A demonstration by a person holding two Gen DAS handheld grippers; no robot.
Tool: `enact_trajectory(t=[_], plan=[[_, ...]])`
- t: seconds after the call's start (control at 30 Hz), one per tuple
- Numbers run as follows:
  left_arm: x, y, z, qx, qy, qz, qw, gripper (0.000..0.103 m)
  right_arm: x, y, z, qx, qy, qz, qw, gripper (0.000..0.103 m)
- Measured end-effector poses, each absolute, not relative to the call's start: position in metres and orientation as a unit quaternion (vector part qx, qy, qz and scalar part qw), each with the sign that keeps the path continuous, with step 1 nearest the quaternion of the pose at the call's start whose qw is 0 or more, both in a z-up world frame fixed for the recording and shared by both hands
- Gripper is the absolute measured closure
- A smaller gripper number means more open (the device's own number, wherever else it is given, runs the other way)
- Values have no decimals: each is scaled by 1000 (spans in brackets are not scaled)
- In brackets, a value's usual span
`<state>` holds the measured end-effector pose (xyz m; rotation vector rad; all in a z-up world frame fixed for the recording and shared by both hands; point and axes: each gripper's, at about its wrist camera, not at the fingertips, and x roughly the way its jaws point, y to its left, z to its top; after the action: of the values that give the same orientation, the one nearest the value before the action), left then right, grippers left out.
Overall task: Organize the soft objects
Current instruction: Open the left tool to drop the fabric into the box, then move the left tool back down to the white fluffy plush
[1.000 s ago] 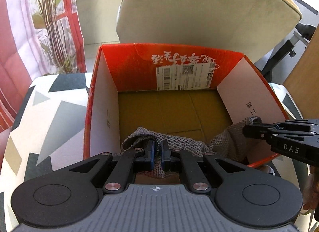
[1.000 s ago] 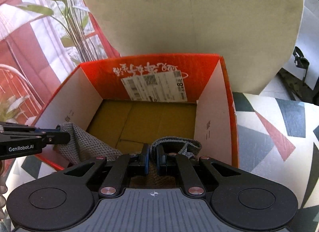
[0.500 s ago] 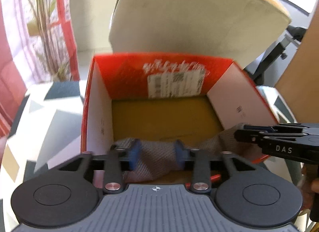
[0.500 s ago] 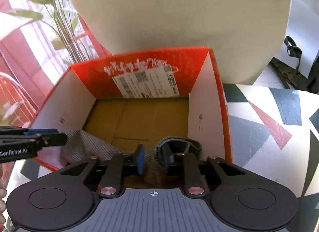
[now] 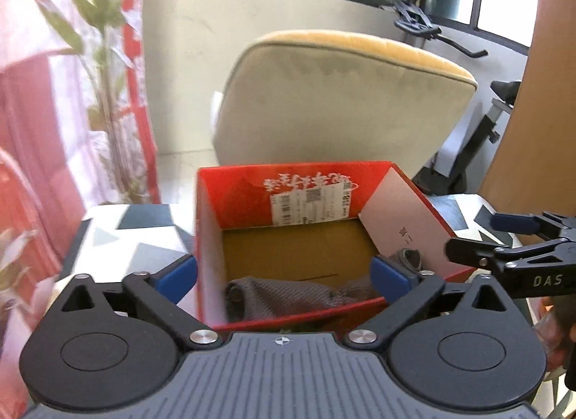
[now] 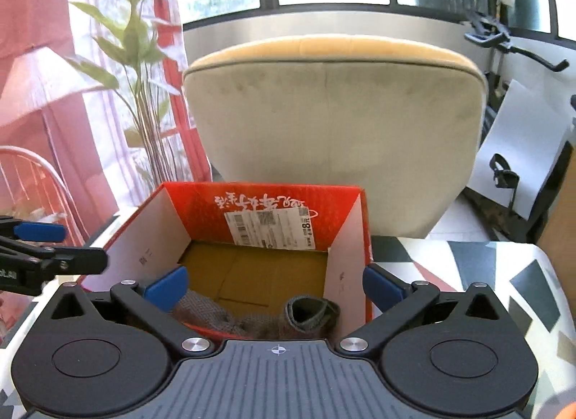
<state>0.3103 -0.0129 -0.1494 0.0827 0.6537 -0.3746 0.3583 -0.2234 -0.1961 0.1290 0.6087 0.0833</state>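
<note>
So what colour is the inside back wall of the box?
Red, with white lettering and a white shipping label: the box, best seen in the right wrist view.

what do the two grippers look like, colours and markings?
Both match: the left gripper and right gripper have black linkage arms with silver pivot pins, blue finger pads, round black side housings and a ribbed grey body bearing a small crosshair mark. White lettering reads "DAS" on the right gripper's side; the left one's side lettering is cut off.
</note>
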Motion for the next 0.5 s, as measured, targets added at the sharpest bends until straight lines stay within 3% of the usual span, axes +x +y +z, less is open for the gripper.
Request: enact_trajectory(t=[0.5], plan=[[215,32,-179,18,322,-153,934,0,248,-209,-215,80,271,66,957,0]])
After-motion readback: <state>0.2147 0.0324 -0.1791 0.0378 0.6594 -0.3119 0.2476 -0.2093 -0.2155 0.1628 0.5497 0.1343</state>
